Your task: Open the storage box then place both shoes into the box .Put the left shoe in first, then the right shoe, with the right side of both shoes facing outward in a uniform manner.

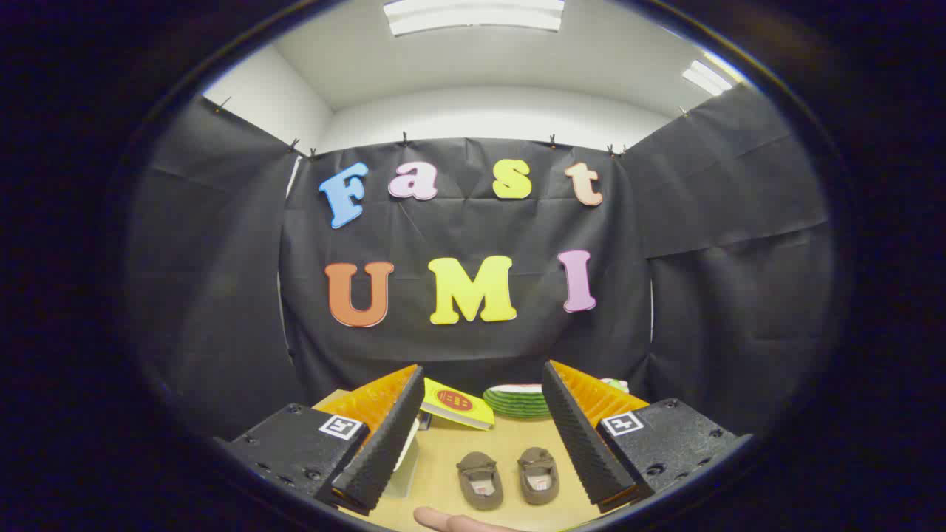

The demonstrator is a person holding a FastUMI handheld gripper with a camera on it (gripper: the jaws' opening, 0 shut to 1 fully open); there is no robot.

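Two small brown shoes stand side by side on the wooden table, toes pointing away: the left shoe [480,480] and the right shoe [538,475]. They lie between and below my fingers. My gripper [480,443] is open wide, held above the table, with nothing between its fingers. A clear storage box [405,462] shows partly behind the left finger [384,443], just left of the shoes; most of it is hidden.
A yellow booklet [457,403] lies on the table beyond the shoes. To its right sits a stack of green plates [517,400]. A person's fingertip [443,521] reaches in at the table's near edge. Black cloth walls close in the booth.
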